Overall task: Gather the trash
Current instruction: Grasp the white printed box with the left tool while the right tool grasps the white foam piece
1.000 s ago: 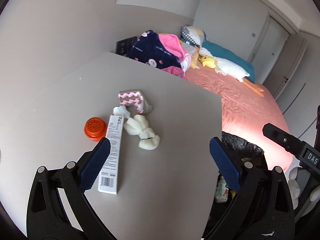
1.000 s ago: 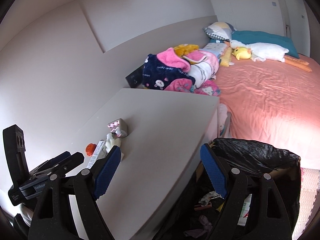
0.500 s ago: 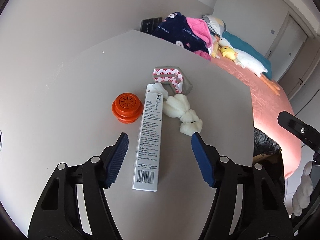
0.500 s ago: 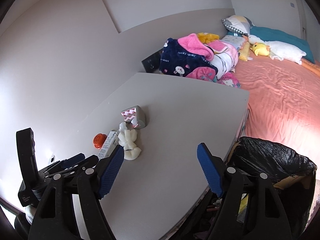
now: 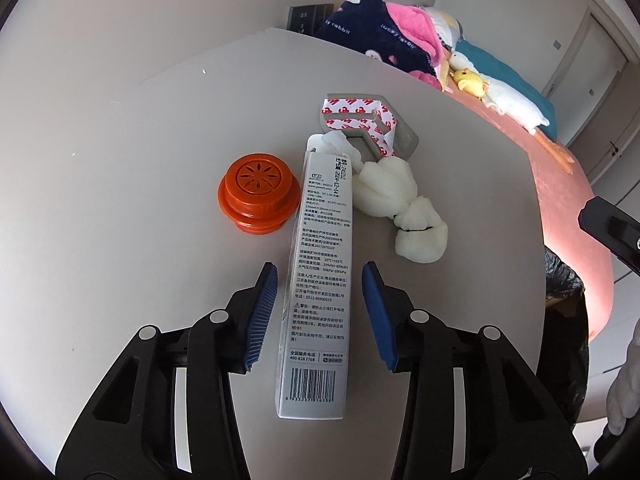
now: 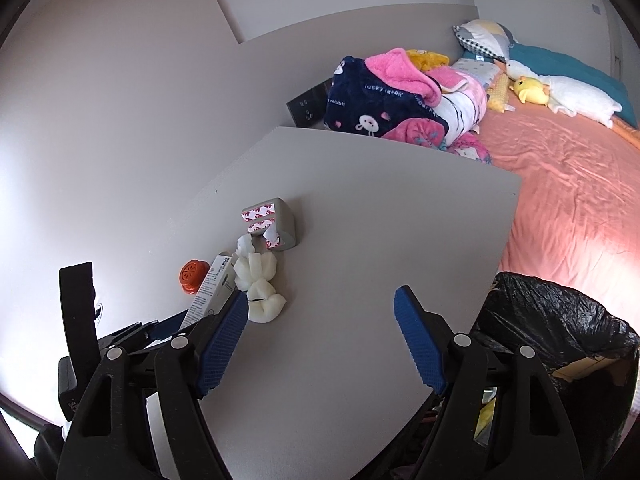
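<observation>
Left gripper (image 5: 320,312) closing astride box (image 5: 316,300), seemingly untouched.

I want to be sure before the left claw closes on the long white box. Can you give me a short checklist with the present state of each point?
1. White box lies between the left claw pads: ok.
2. Pads already pressing on the box: not ok; a gap shows on both sides, though the jaws have just been closing.
3. Orange cap outside the jaws: ok, it sits left of the box.
4. White foam pieces outside the jaws: ok, they lie beyond the pads; whether they touch the box, cannot tell.
5. Right claw empty: ok, open over bare table.
6. Black trash bag open beside the table: ok.
</observation>
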`<action>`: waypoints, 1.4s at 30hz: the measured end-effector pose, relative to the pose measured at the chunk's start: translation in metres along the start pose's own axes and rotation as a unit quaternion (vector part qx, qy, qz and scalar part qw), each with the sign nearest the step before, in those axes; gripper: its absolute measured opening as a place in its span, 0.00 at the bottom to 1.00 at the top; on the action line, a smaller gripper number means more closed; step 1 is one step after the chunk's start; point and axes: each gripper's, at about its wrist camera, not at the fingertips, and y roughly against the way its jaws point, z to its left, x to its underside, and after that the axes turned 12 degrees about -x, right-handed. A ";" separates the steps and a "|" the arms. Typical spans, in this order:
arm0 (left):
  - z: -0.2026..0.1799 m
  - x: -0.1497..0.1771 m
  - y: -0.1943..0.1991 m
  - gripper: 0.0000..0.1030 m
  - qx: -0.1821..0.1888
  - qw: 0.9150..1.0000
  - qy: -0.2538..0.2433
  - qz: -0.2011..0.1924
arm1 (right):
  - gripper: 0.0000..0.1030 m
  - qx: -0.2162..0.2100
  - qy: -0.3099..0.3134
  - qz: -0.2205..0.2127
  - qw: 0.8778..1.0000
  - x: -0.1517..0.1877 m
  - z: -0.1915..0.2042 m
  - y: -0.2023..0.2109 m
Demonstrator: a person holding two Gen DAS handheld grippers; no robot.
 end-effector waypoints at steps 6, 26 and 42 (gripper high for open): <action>-0.003 -0.006 -0.005 0.29 -0.014 1.000 -0.017 -0.012 | 0.75 0.003 0.000 0.008 1.000 0.000 -0.001 -0.008; 0.023 -0.033 0.043 0.27 -0.005 0.996 0.011 -0.091 | 0.69 -0.027 0.032 0.056 0.998 -0.006 0.024 -0.066; 0.050 -0.027 0.041 0.27 -0.018 0.995 0.037 -0.088 | 0.53 -0.003 0.048 0.118 0.992 -0.008 0.035 -0.127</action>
